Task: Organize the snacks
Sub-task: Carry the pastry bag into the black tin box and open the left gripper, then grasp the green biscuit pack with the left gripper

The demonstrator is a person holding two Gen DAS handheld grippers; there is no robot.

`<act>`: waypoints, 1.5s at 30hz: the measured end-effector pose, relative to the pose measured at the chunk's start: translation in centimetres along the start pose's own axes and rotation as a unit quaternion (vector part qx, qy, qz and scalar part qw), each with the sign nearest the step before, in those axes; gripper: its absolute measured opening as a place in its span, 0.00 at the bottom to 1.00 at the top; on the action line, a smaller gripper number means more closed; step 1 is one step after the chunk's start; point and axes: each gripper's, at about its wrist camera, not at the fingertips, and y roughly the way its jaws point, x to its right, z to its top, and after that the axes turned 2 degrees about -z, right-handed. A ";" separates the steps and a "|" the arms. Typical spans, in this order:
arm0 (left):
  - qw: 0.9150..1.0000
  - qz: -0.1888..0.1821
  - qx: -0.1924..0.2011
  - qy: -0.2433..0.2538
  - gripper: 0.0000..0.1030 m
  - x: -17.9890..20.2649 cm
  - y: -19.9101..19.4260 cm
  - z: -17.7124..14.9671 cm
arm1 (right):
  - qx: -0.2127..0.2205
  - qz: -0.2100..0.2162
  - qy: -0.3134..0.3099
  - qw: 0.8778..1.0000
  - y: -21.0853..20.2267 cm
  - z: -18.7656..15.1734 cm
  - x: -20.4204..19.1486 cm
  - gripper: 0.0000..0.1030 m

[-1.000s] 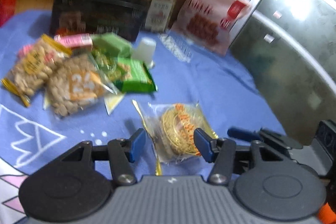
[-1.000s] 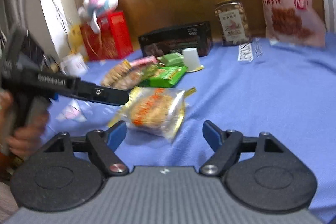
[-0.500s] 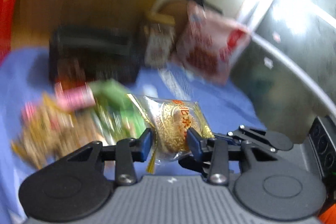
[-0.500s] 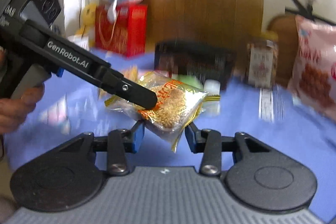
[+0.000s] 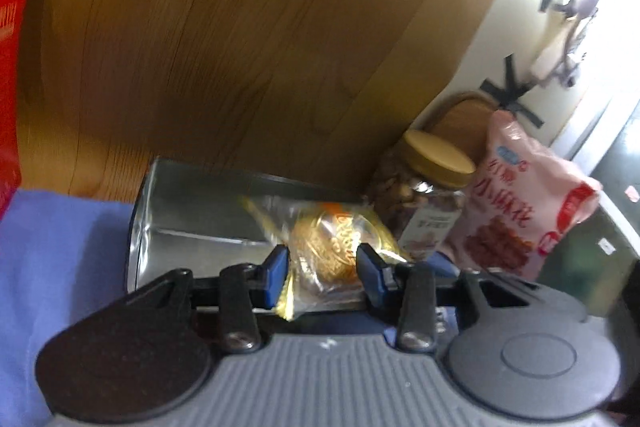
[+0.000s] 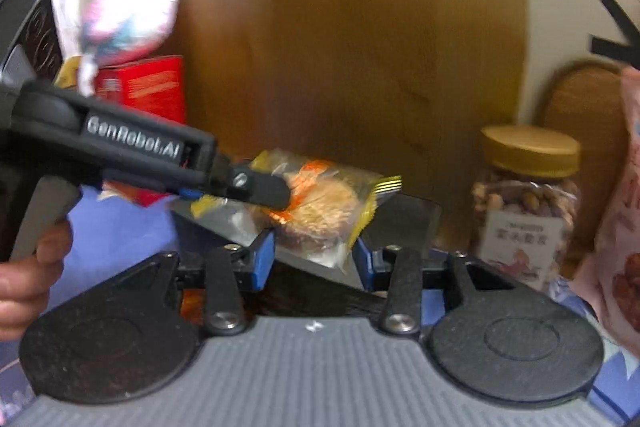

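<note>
Right now your clear snack packet (image 5: 328, 247) hangs above the dark box (image 5: 200, 219), pinched between the left gripper (image 5: 322, 267) pads. Your right gripper (image 6: 314, 259) has just widened slightly; its pads flank the packet, contact unclear. The nut jar (image 6: 528, 203) stands beside.

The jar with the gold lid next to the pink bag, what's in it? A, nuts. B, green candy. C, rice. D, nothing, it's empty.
A: through the clear wall of the jar, under its gold lid, brown nuts show, filling it above the label.
</note>
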 end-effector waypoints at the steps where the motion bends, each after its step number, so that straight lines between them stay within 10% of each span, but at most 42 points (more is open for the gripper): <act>1: 1.000 -0.001 0.001 0.003 0.36 -0.1 0.2 -0.4 | 0.004 -0.007 0.007 1.000 -0.7 -0.3 0.2 0.48; 11: 0.998 0.000 0.040 0.050 0.39 3.2 -6.2 -4.9 | 0.028 -0.019 0.160 0.987 -11.8 -8.6 1.1 0.49; 21: 0.991 0.052 0.070 0.102 0.39 3.3 -13.3 -13.6 | -0.016 0.010 0.297 0.955 -13.6 -14.6 1.0 0.48; 30: 0.983 0.134 0.120 0.046 0.39 -2.4 -16.8 -16.1 | 0.004 -0.002 0.271 0.963 -14.0 -15.2 -0.1 0.46; 40: 0.984 0.120 0.134 0.005 0.41 -5.8 -16.5 -17.7 | 0.001 0.029 0.133 0.991 -13.1 -12.5 -6.7 0.47; 45: 0.983 0.114 0.135 0.039 0.44 -4.8 -16.4 -18.1 | -0.031 -0.005 0.178 0.983 -10.5 -11.7 -4.5 0.48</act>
